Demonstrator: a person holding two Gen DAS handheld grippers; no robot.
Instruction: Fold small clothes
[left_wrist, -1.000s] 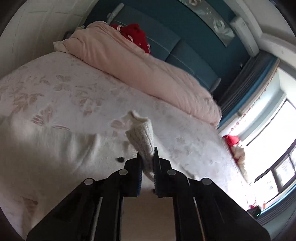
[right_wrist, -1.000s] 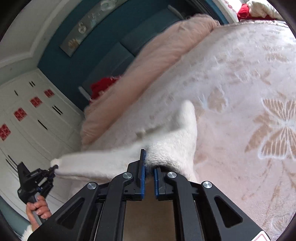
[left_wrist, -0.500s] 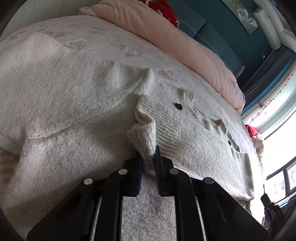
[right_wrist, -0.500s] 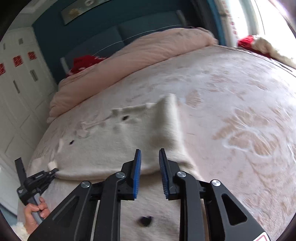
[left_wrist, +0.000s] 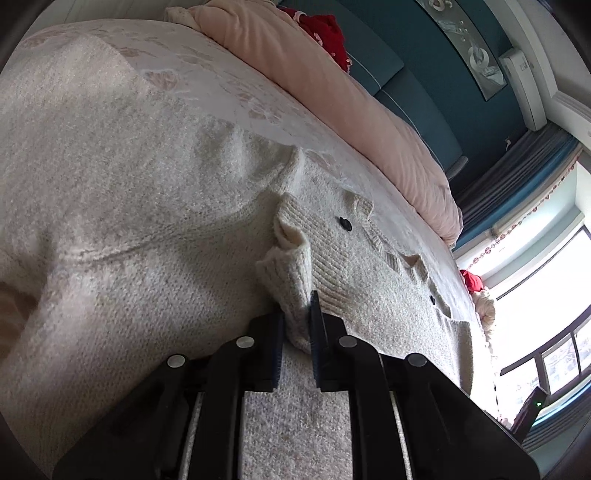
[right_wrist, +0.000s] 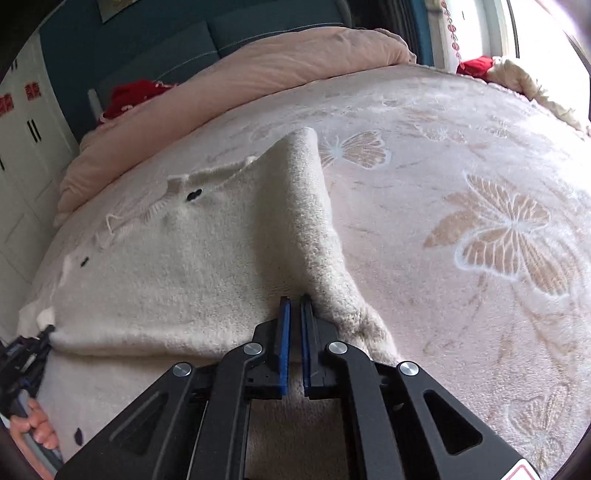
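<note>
— Two grippers, one garment: where does the folding stand?

— Mid-fold, I judge. A cream knit cardigan lies spread on the bed, and one part of it looks doubled over the rest, its black buttons facing up. Each gripper holds an end of that doubled edge.

— How are the fingers set?

— The left gripper has its fingers clamped on a ribbed corner of the cardigan, which bunches up between them. The right gripper has its blue-padded fingers nearly together, with a raised ridge of the knit running into them; I take it as pinching the fabric, though the pinch itself is hard to see.

— And the hands?

— Both grippers sit low over the cardigan, pointing toward the pink duvet beyond it. From the right wrist view the left gripper shows at the cardigan's far left end, with a bare hand on its handle.

— What does the next move call for?

— Probably laying the held edge flat, letting go at both ends together, and smoothing that ridge beside the right fingers. The knit is soft and may slump or crease.
</note>
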